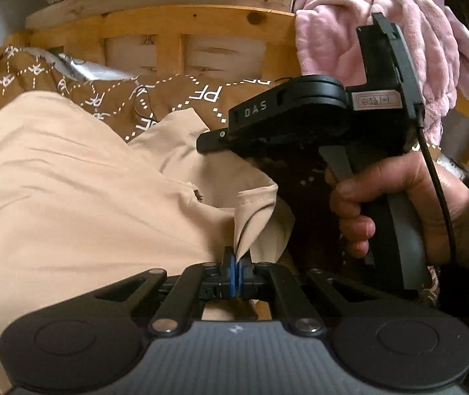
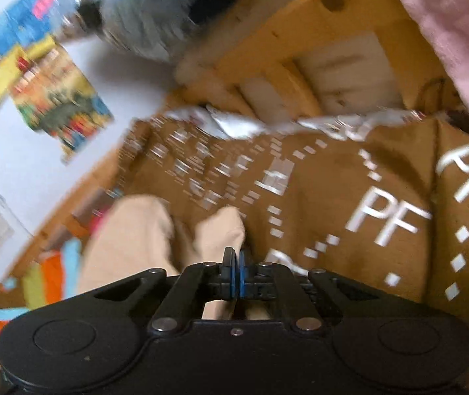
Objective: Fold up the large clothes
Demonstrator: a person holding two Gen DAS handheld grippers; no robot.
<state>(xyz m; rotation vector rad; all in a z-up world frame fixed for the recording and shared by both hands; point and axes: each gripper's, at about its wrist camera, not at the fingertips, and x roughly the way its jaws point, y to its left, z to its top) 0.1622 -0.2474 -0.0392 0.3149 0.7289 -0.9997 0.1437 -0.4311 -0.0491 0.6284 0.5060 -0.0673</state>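
Note:
A large beige garment (image 1: 69,177) lies spread on a brown bedcover with white "PF" lettering (image 1: 181,98). My left gripper (image 1: 236,256) is shut on a folded edge of the beige garment. My right gripper (image 2: 236,256) is also shut on an edge of the beige garment (image 2: 135,230), which hangs left of and below its fingers. In the left wrist view the right gripper's black body (image 1: 300,121) shows at the right, held by a hand (image 1: 399,204), above the garment. The right wrist view is blurred by motion.
A wooden headboard (image 1: 175,23) stands behind the bedcover (image 2: 349,197). A pink fleece blanket (image 1: 349,33) is draped over its right end and also shows in the right wrist view (image 2: 458,33). Colourful posters (image 2: 60,98) hang on the white wall at left.

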